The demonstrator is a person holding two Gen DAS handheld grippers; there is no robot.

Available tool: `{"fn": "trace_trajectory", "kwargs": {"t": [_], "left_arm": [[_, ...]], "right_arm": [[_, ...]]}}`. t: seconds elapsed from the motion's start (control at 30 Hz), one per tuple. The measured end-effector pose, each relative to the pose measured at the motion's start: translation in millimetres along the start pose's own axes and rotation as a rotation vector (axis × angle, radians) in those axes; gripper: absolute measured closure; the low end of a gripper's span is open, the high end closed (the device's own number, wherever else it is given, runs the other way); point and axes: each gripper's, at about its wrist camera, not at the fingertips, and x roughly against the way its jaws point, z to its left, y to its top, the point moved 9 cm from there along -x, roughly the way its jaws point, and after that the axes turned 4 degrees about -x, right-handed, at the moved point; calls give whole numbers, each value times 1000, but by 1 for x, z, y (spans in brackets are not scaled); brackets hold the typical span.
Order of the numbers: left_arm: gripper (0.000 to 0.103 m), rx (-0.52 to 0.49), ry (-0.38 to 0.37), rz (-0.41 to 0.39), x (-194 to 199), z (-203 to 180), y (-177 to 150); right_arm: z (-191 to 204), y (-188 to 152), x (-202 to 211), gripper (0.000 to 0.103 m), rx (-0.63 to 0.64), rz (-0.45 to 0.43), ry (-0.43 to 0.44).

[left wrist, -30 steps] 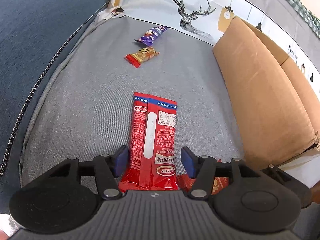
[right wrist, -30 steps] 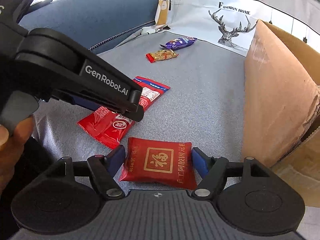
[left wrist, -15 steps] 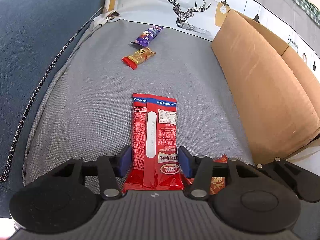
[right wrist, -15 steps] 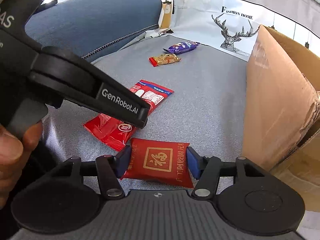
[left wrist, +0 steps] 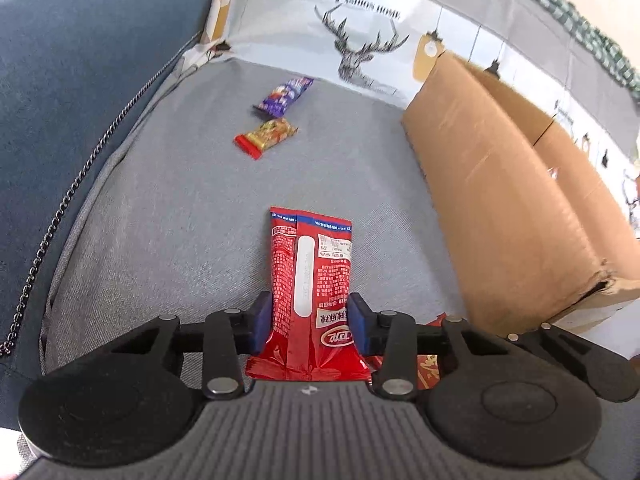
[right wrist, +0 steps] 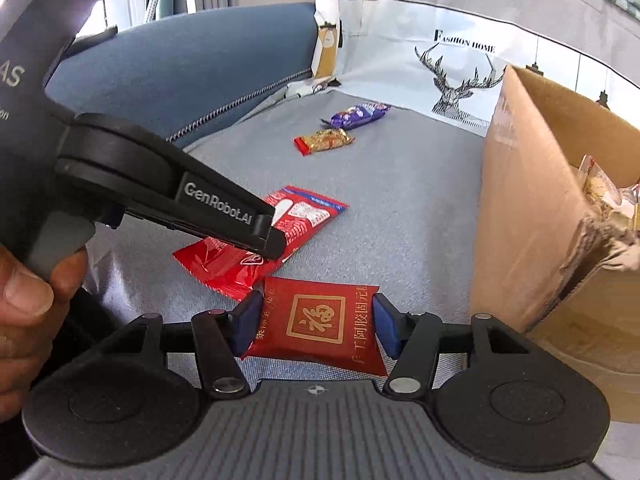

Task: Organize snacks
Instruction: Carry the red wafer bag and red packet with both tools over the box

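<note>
Left claw (left wrist: 310, 316) closed onto red wafer pack (left wrist: 310, 276), right claw (right wrist: 316, 326) pinching red pouch (right wrist: 318, 326)

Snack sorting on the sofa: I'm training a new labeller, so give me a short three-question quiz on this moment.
1. True or false: the left gripper has the long red packet between its pads.
2. What does the right gripper clamp? A) the purple bar B) the square red packet C) the gold bar
3. Which loose bar lies nearer the deer-print cloth, the purple or the gold?

Key
1. True: its jaws have just been closing and the pads now press both edges.
2. B: pads touch both sides.
3. The purple bar; the gold bar lies just in front of it. The cardboard box stands to their right.
</note>
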Motion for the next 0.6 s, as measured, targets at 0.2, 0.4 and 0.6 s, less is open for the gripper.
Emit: {"fn": "trace_trajectory", "kwargs": {"t": [0.2,0.4,0.6], "left_arm": [[59,12,-23,-42,15,-7,-1],[59,52,-73,-104,32,-10,-1],[59,111,-122,-158,49,-14,-3]], "right_arm": [[-5,3,16,43,-2,-37,2],[-14,7,32,43,-3,-79,1],[-20,20,57,43,8,-152,0]]}}
